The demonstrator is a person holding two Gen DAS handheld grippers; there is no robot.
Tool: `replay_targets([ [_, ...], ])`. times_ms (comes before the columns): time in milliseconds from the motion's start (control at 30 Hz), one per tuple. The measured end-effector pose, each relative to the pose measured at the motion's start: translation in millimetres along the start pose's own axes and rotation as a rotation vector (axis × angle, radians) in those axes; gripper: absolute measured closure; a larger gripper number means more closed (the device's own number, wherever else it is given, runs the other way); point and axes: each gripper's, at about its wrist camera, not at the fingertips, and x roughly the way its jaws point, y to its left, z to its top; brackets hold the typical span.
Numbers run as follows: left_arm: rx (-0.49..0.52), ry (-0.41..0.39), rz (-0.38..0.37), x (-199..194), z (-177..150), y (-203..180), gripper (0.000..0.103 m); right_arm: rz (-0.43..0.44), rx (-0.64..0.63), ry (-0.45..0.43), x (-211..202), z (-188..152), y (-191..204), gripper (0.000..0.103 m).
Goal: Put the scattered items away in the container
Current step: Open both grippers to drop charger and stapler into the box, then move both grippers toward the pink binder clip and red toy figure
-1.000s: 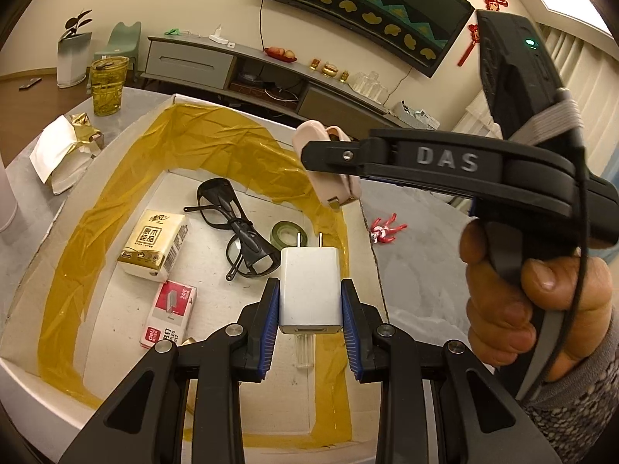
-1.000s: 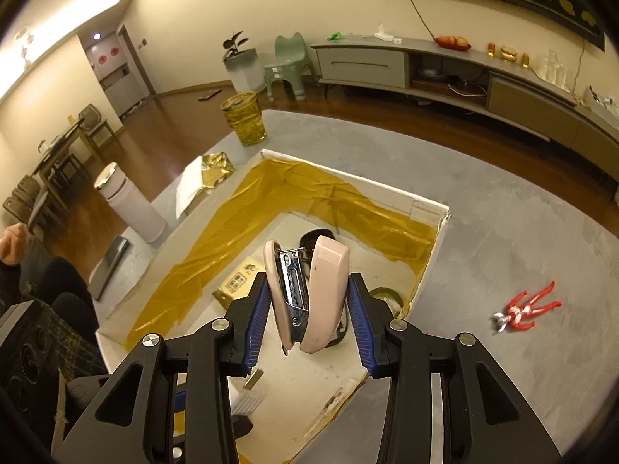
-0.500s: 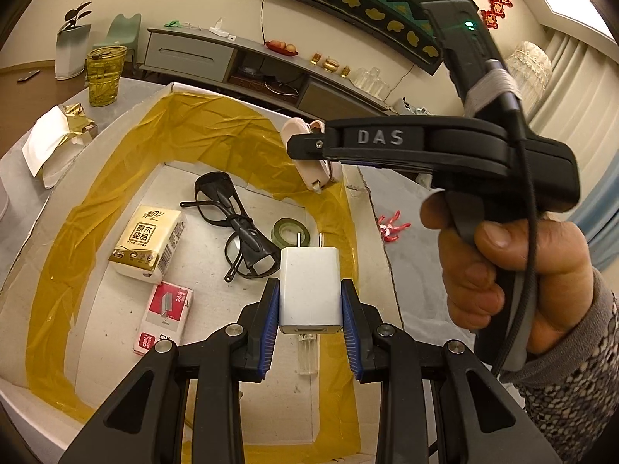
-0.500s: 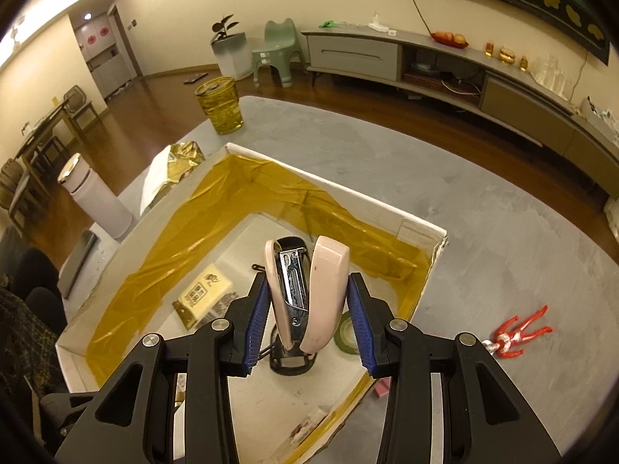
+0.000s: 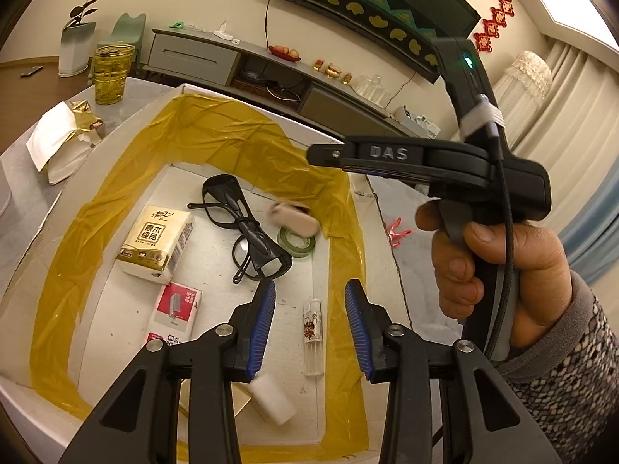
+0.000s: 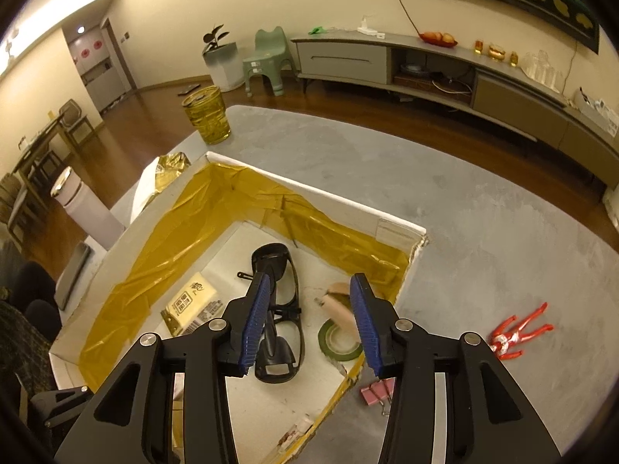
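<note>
We see the pink stapler [image 6: 340,307] blurred at centre frame in the right wrist view, inside the white box [image 6: 294,189], over the green tape roll [image 6: 337,342]. Our white charger [image 5: 272,402] lies low in the left wrist view on the box floor, beneath the left gripper [image 5: 309,326], whose jaws stand spread and empty. The right gripper [image 6: 309,324] is likewise spread, holding nothing. Outside the box, at lower right, lie a pink binder clip [image 6: 377,392] and a red figurine [image 6: 516,334].

I see cream walls, a wood floor [image 6: 154,104], a long grey sideboard [image 6: 425,65], a green stool [image 6: 267,58] and pale curtains [image 5: 572,116].
</note>
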Motion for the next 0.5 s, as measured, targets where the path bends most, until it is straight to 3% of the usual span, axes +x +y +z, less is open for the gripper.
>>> replay_targets([
  [500, 0.014, -0.002, 0.0, -17, -13, -17, 0.064, 0.134, 0.069, -0.057, -66, -53, 1, 0.056],
])
